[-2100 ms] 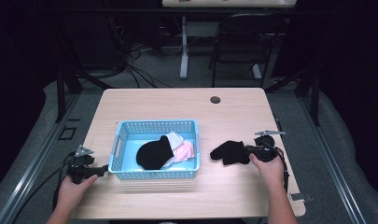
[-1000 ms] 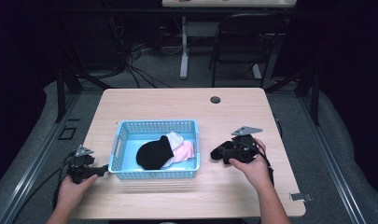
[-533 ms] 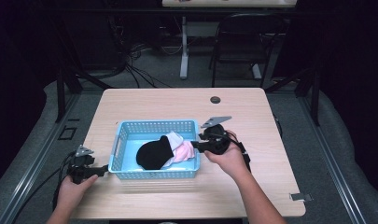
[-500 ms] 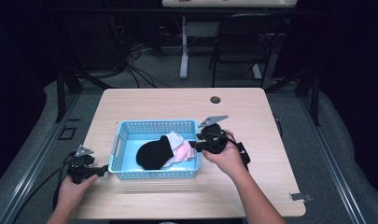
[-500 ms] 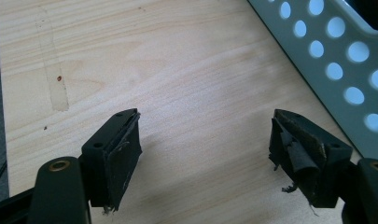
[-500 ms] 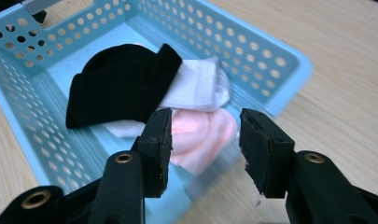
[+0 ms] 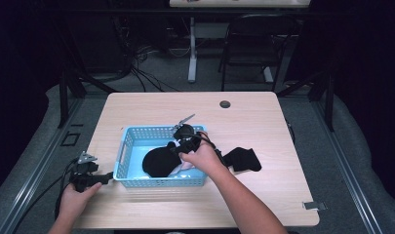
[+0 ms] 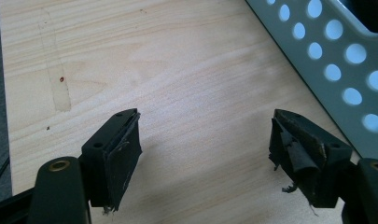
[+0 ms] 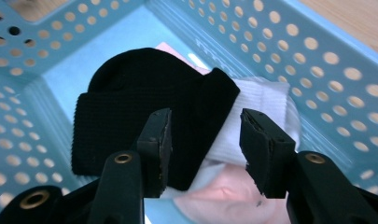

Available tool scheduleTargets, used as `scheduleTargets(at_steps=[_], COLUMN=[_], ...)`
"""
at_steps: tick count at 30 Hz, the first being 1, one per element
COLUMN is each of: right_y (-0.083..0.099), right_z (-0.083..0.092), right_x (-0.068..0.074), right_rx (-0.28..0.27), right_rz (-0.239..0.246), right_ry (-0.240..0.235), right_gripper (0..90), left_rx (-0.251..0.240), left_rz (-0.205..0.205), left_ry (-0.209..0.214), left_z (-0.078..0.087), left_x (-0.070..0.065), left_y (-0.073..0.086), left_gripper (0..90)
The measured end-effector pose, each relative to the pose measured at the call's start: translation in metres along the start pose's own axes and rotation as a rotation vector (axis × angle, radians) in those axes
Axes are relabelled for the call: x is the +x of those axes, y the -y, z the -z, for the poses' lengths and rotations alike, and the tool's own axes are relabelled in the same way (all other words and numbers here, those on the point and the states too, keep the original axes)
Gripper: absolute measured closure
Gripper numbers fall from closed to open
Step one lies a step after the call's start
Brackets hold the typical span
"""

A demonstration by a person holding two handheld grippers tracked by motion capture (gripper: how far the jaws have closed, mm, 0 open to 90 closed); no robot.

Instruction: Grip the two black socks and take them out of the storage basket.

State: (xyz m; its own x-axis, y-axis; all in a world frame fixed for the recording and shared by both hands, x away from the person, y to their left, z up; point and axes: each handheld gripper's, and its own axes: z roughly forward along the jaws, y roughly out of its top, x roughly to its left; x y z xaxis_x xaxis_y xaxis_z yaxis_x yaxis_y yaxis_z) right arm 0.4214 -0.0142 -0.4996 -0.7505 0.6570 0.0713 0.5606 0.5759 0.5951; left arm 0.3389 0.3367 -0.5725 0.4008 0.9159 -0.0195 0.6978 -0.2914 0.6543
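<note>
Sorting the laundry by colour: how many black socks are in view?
2. One black sock lies in the blue basket atop the white sock; the other black sock lies on the table, right of the basket. More may be hidden underneath.

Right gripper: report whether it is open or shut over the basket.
Open. The right gripper holds its fingers apart with nothing between them, above the black sock in the blue basket.
</note>
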Motion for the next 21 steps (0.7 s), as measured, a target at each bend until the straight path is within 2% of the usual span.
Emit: scheduleTargets(at_steps=[3, 4, 5, 7, 9, 10, 11, 12, 13, 15, 17, 19, 20, 21], right_y=[-0.004, -0.004, -0.006, -0.006, -0.006, -0.006, -0.004, -0.003, -0.002, -0.003, -0.004, -0.005, -0.006, -0.006], right_z=[-0.011, -0.015, -0.017, -0.023, -0.027, -0.027, -0.035, -0.038, -0.041, -0.042, -0.042, -0.043, -0.041, -0.041], right_x=[0.001, 0.0, -0.001, -0.003, -0.005, -0.005, -0.006, -0.006, -0.006, -0.005, -0.007, -0.008, -0.009, -0.01], right_rx=[0.02, 0.018, 0.041, 0.051, 0.074, 0.074, 0.031, 0.014, 0.014, 0.046, 0.095, 0.108, 0.154, 0.155], right_rz=[-0.011, -0.029, -0.025, -0.06, -0.07, -0.07, -0.089, -0.098, -0.104, -0.116, -0.12, -0.117, -0.121, -0.117], right_ry=[0.007, 0.007, 0.01, 0.009, 0.014, 0.014, -0.004, -0.01, 0.005, 0.015, -0.004, -0.008, -0.027, -0.034], right_gripper=[52.1, 51.7, 51.2, 49.6, 48.3, 48.3, 48.5, 49.3, 50.8, 53.7, 57.7, 64.1, 67.2, 69.9], left_rx=[0.001, 0.001, 0.0, 0.0, -0.001, -0.001, -0.001, -0.001, -0.001, -0.001, 0.0, 0.001, 0.001, -0.002], left_rz=[0.0, 0.0, 0.0, -0.001, 0.0, 0.0, 0.0, 0.0, 0.0, 0.0, -0.004, -0.005, -0.005, -0.002], left_ry=[0.0, 0.0, 0.001, 0.001, 0.001, 0.001, 0.001, 0.001, 0.0, 0.0, -0.001, -0.001, -0.001, -0.001], left_z=[0.0, 0.0, 0.0, 0.0, 0.0, 0.0, 0.0, 0.0, 0.0, 0.0, 0.0, 0.0, 0.0, 0.0], left_x=[0.0, 0.0, 0.0, 0.0, 0.0, 0.0, 0.0, 0.0, 0.0, 0.0, 0.0, 0.0, 0.0, 0.0], left_y=[0.0, 0.0, 0.0, 0.0, 0.0, 0.0, 0.0, 0.0, 0.0, -0.001, -0.001, -0.001, -0.001, -0.001], left_gripper=[24.7, 24.7, 24.7, 24.7, 24.7, 24.7, 24.7, 24.7, 24.7, 24.7, 24.7, 24.7, 24.7, 24.7])
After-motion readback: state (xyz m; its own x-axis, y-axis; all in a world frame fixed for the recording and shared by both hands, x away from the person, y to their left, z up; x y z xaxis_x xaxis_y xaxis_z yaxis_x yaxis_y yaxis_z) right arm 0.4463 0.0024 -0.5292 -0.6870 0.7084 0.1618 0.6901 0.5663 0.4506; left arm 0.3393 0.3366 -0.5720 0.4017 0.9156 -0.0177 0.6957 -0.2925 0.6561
